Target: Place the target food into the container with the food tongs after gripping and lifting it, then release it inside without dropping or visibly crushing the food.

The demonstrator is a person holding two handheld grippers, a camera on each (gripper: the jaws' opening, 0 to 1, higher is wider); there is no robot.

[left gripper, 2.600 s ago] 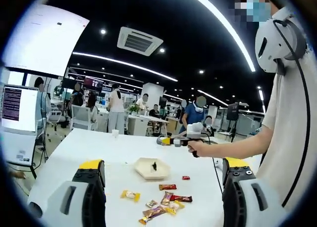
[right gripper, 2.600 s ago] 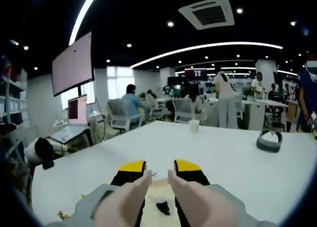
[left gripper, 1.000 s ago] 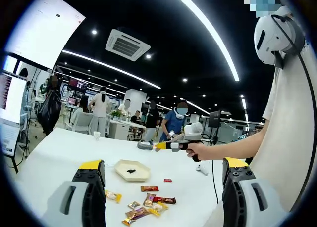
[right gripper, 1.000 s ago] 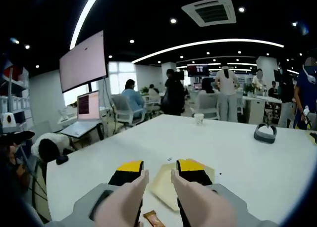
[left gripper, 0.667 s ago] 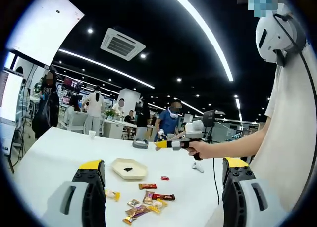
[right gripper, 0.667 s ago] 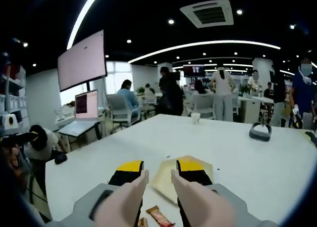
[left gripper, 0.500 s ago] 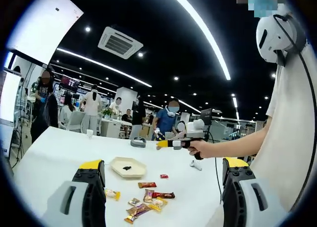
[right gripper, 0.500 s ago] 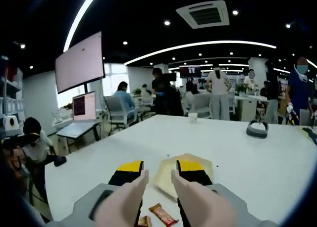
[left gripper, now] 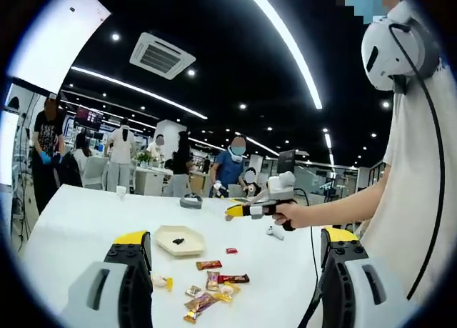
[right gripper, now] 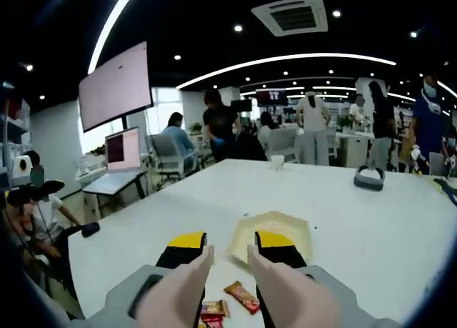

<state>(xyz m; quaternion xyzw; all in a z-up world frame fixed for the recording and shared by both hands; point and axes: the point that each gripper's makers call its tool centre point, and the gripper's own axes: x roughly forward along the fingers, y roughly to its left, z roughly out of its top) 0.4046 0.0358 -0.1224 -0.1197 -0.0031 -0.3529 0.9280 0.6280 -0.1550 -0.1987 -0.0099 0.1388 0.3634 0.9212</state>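
Across the white tabletop (left gripper: 86, 221), which spreads wide under both views, the things of the task lie well apart from the grippers. Largest on it is the pale, flat hexagonal container (left gripper: 180, 240), seen again in the right gripper view just beyond that gripper's yellow tips (right gripper: 273, 229); in the left gripper view a small dark morsel (left gripper: 178, 240) lies inside it. Near the container, on the side toward the left gripper, a loose scatter of wrapped candies (left gripper: 208, 290) rests on the tabletop, among them a brown bar (left gripper: 209, 265) and a red-and-dark bar (left gripper: 233, 279), with one small red piece (left gripper: 230, 251) lying off by itself. In the right gripper view a red-orange bar (right gripper: 243, 296) lies between the jaws, with more wrappers (right gripper: 212, 310) beside it. The left gripper (left gripper: 235, 264) hangs above the tabletop with its jaws spread wide, nothing between them. The right gripper (right gripper: 230, 248) carries the pale food tongs (right gripper: 186, 289) along its jaws, the tong arms parted with a narrow gap and holding no food; in the left gripper view it is held level in a person's hand (left gripper: 291, 214), above the tabletop beyond the candies. A grey band-shaped object (right gripper: 369, 176) sits far off on the tabletop.
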